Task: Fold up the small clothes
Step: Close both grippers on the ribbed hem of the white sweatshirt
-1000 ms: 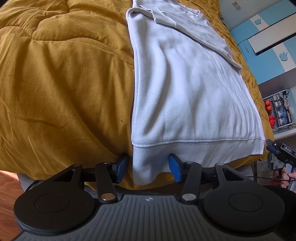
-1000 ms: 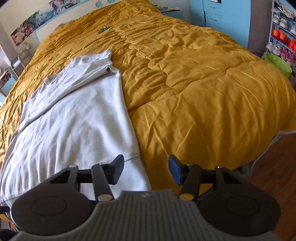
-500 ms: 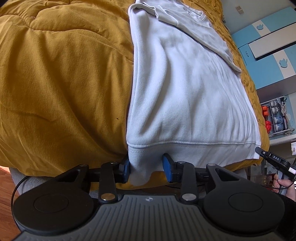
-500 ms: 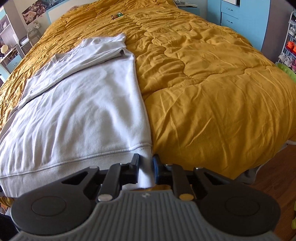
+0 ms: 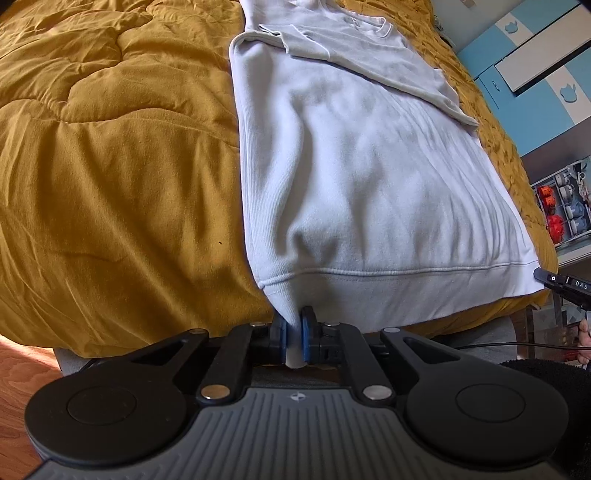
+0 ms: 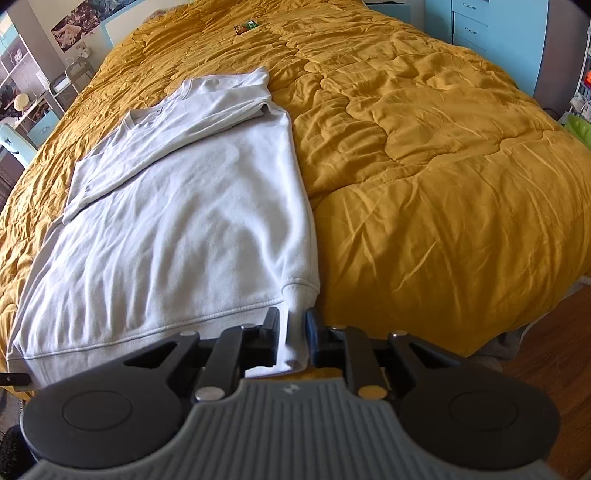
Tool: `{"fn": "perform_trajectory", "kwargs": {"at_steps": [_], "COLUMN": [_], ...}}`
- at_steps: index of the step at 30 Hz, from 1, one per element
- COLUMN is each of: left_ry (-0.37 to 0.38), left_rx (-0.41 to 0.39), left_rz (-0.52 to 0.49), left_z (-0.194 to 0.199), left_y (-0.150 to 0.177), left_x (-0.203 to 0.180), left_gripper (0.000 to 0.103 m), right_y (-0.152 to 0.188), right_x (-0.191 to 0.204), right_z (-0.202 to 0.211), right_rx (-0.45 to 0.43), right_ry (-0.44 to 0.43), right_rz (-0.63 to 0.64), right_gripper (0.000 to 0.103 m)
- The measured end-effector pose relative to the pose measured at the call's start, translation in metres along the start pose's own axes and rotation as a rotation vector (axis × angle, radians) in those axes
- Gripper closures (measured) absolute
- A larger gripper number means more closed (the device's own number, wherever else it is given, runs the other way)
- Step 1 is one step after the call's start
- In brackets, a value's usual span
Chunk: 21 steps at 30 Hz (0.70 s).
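Left wrist view: my left gripper has just closed, clamping the white sweatshirt's hem corner. My right gripper pinches the opposite corner, its jaws just eased slightly; the sweatshirt lies flat on the mustard quilt.

**Background only: bedroom clutter around the bed**

- Bed: mustard-yellow quilted comforter, heavily creased, covers the whole top and drapes over the near edge.
- Small green/red item lies on the comforter at the far end; too small to identify.
- Wood floor visible at both near corners of the bed.
- Blue drawer unit beyond the far right corner in the right wrist view.
- Blue-and-white cabinet with animal-shaped cutouts, in the left wrist view.
- Wire rack below it holds orange and pale items.
- Shelving and a wall poster at the far left.
- Lime-green object at the right edge, partly cut off.
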<state>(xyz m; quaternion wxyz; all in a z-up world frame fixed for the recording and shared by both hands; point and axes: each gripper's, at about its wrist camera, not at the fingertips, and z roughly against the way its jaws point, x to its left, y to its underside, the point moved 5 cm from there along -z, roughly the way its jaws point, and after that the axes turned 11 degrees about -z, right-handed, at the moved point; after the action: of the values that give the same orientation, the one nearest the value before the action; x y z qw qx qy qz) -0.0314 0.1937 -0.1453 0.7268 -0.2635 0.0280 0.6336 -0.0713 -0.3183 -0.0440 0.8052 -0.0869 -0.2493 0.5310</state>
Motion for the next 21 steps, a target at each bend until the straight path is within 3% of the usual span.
{"fn": "perform_trajectory", "kwargs": {"at_steps": [3,6,9,10,13,16,21], "left_ry": [0.024,0.035,0.051,0.056,0.046,0.001,-0.033], "left_rx": [-0.003,0.002,-0.008,-0.009,-0.017,-0.008,0.012], "left_rz": [0.017,0.025,0.063,0.083,0.081,0.006,-0.059], "left_z": [0.002,-0.003,-0.009,-0.011,-0.014,-0.01,0.003], "left_y": [-0.003,-0.005,-0.007,-0.006,-0.006,-0.007,-0.01], "left_x": [0.001,0.002,0.005,0.007,0.006,-0.005,-0.016], "left_gripper": [0.095,0.095,0.087,0.086,0.089,0.094,0.095], "right_y": [-0.001,-0.005,-0.006,-0.005,-0.001,0.005,0.011], "right_x": [-0.006,-0.025,-0.041,-0.044,-0.047,-0.044,-0.034], "right_z": [-0.009,-0.024,-0.032,-0.032,-0.032,-0.035,-0.031], "right_rx": [0.014,0.033,0.048,0.047,0.061,0.117,0.112], "right_ry": [-0.063,-0.126,-0.208,-0.215,-0.24,-0.24,-0.237], "right_rz": [-0.058,-0.195,-0.298,-0.305,-0.289,-0.231,-0.158], "right_gripper": [0.075,0.075,0.08,0.087,0.09,0.088,0.088]}}
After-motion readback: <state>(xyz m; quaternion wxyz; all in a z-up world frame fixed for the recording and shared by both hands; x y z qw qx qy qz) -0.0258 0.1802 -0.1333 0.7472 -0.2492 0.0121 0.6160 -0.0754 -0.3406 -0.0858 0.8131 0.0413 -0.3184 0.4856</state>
